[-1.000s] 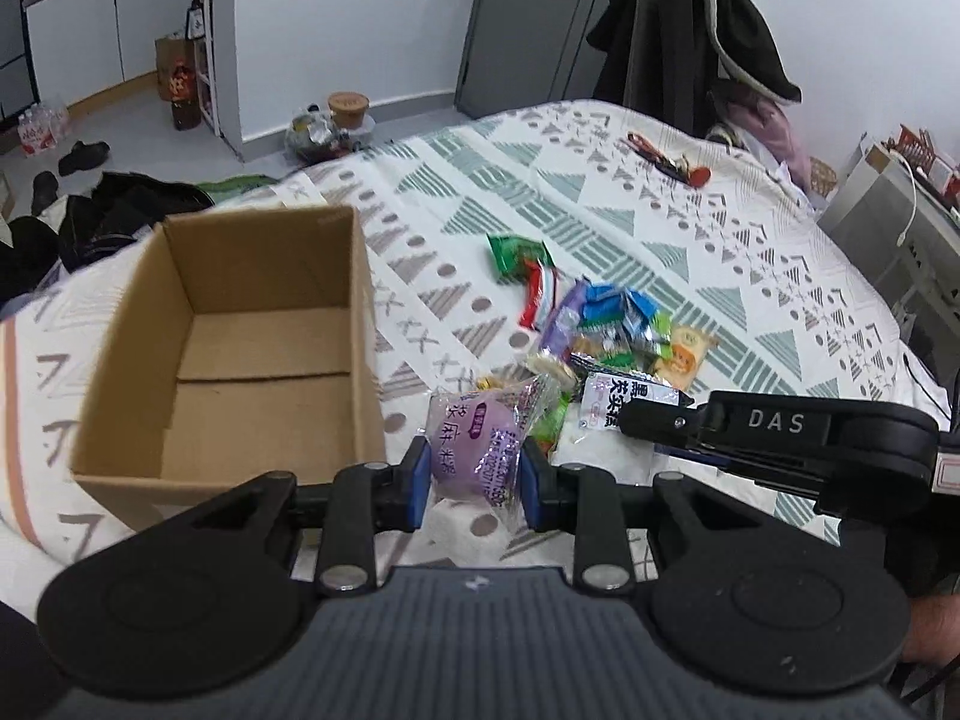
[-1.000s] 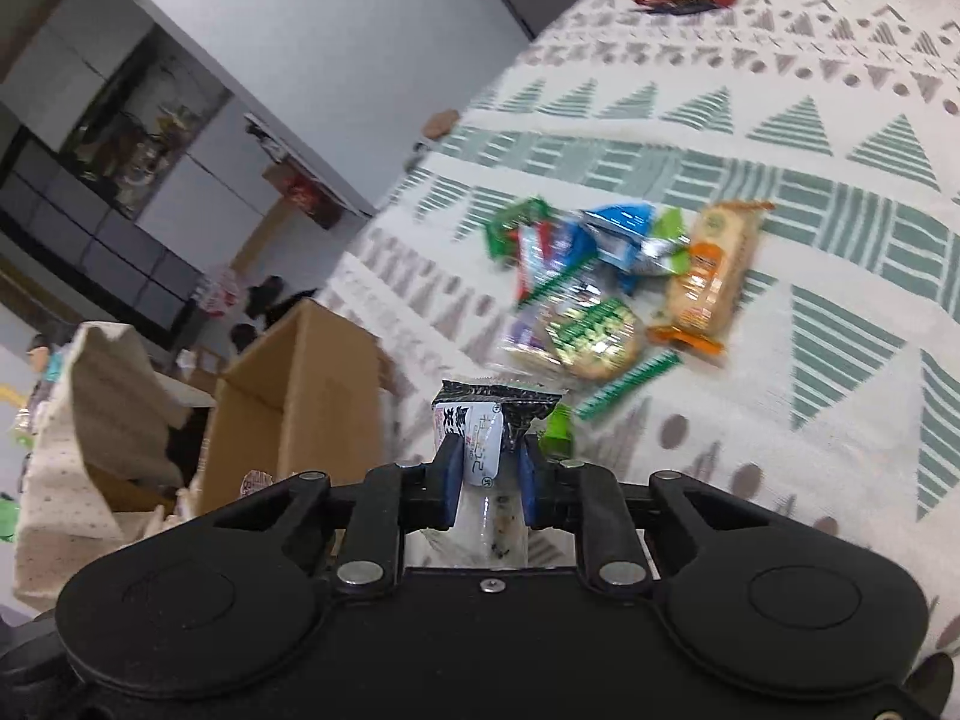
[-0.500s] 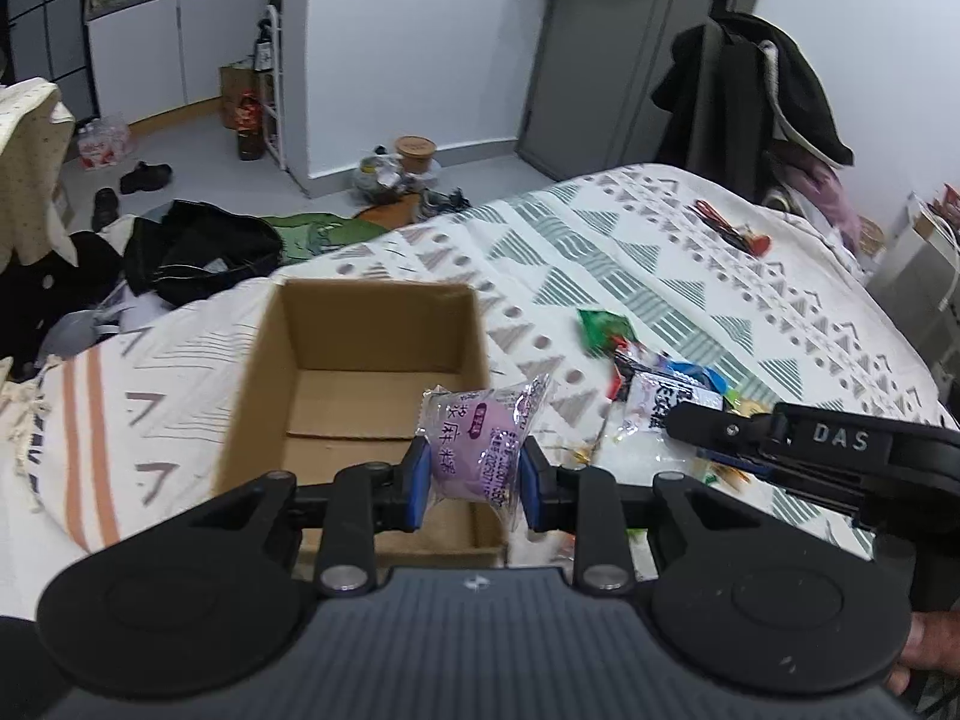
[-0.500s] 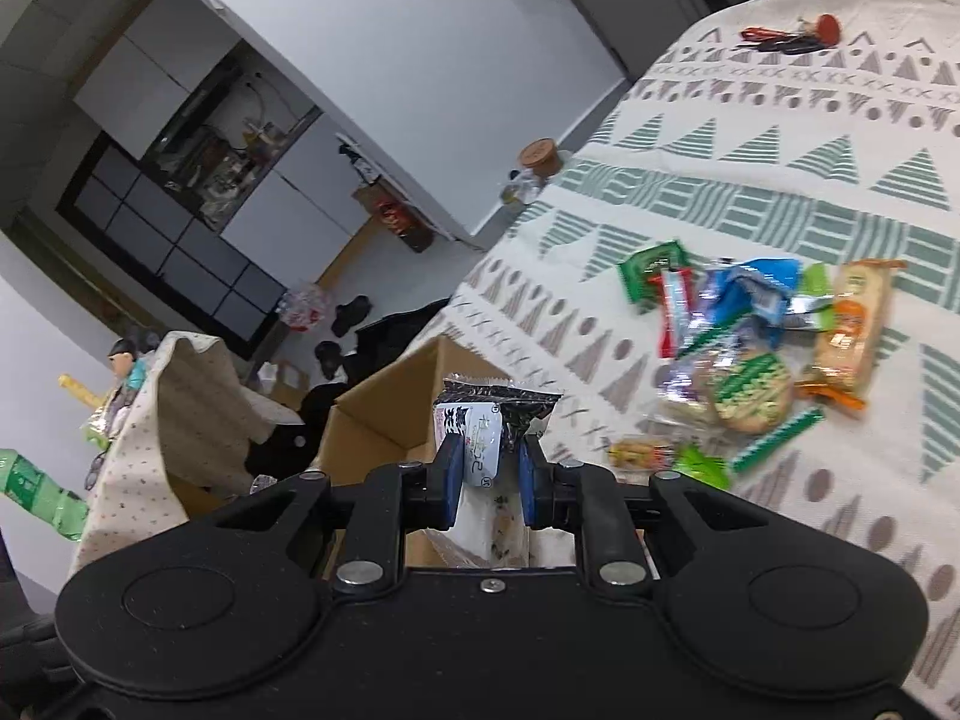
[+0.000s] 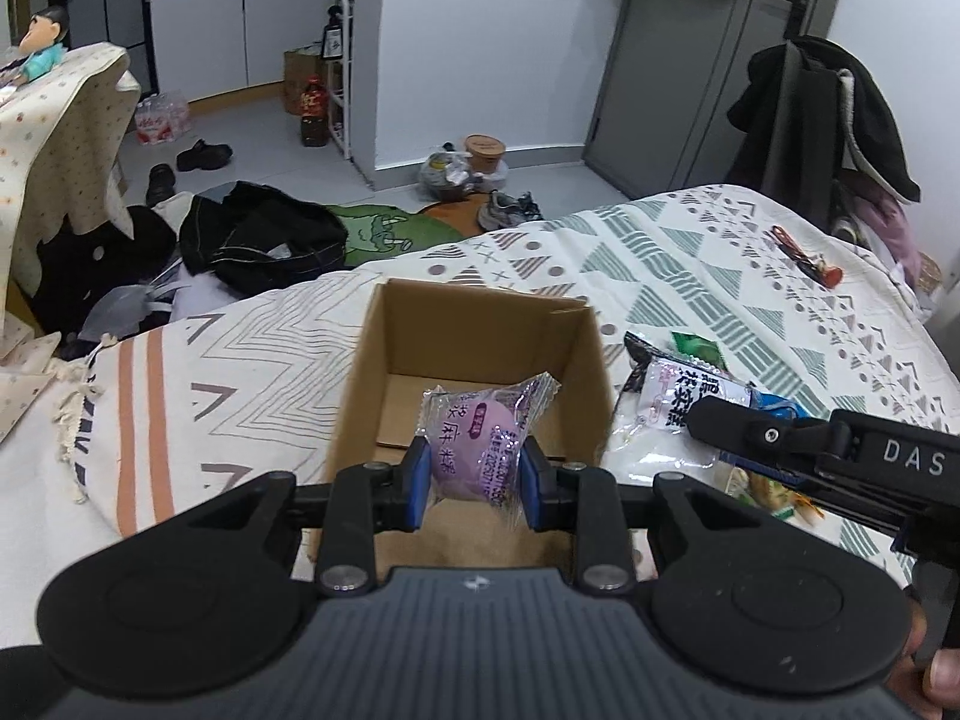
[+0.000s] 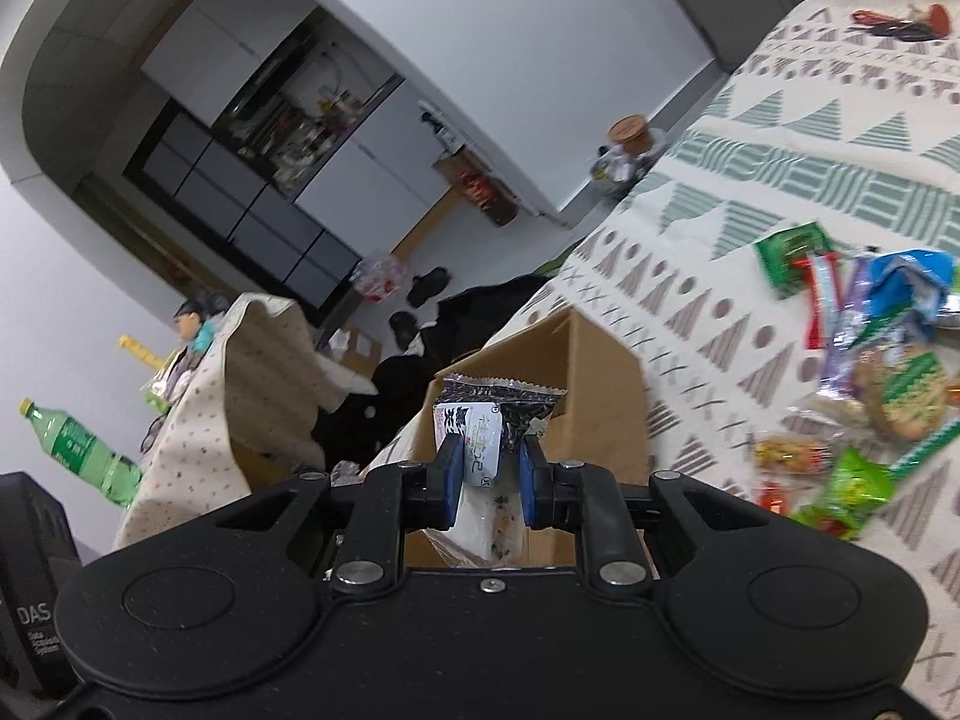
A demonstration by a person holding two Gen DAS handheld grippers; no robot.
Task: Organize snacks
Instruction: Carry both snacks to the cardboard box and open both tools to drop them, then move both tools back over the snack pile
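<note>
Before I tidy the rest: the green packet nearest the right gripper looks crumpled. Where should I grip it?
Probably from above, across the green packet's puffed middle; it lies flat on the bedspread, tight against an orange packet, so its edges give little purchase.

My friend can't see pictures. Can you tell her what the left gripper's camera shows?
The left gripper pinches a purple snack packet just above an open cardboard box on a patterned bedspread. To the right, the right gripper holds a white and black snack packet beside the box.
</note>
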